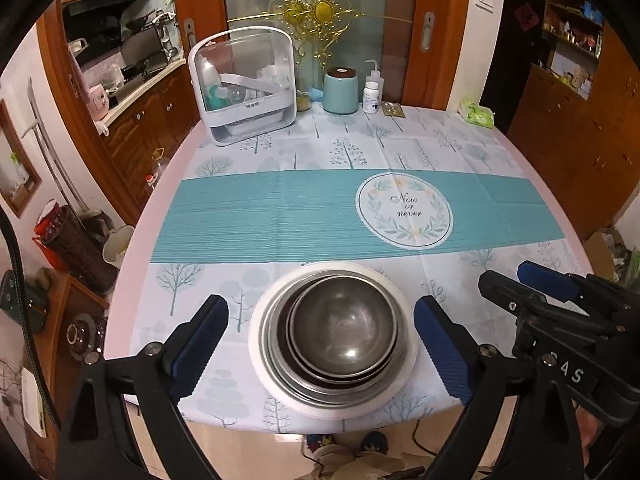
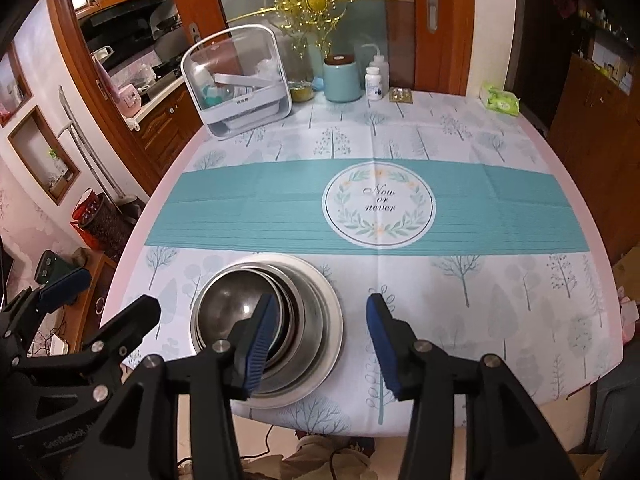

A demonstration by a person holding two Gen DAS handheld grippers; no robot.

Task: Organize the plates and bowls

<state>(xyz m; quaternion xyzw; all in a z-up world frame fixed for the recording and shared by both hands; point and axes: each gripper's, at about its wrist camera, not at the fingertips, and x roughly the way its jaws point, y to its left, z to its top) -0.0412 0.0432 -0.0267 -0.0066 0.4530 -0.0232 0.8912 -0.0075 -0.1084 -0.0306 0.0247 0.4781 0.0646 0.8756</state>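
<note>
Several nested steel bowls (image 1: 344, 324) sit on a white plate (image 1: 256, 344) close to the table's front edge. My left gripper (image 1: 320, 302) hovers above this stack, open wide, one blue pad on each side of it and touching nothing. My right gripper (image 2: 320, 300) is open too, with only tablecloth and the plate's right rim (image 2: 328, 344) showing between its fingers. Its left finger overlaps the bowls (image 2: 232, 308) in the right wrist view. Each gripper appears in the other's view: the right gripper (image 1: 520, 276) at right, the left gripper (image 2: 112, 292) at left.
At the table's far edge stand a white lidded dish box (image 1: 244, 84), a teal canister (image 1: 340, 90), small white bottles (image 1: 372, 96) and a green wipes pack (image 1: 478, 114). A teal band with a round print (image 1: 404, 210) crosses the cloth. Kitchen cabinets lie to the left.
</note>
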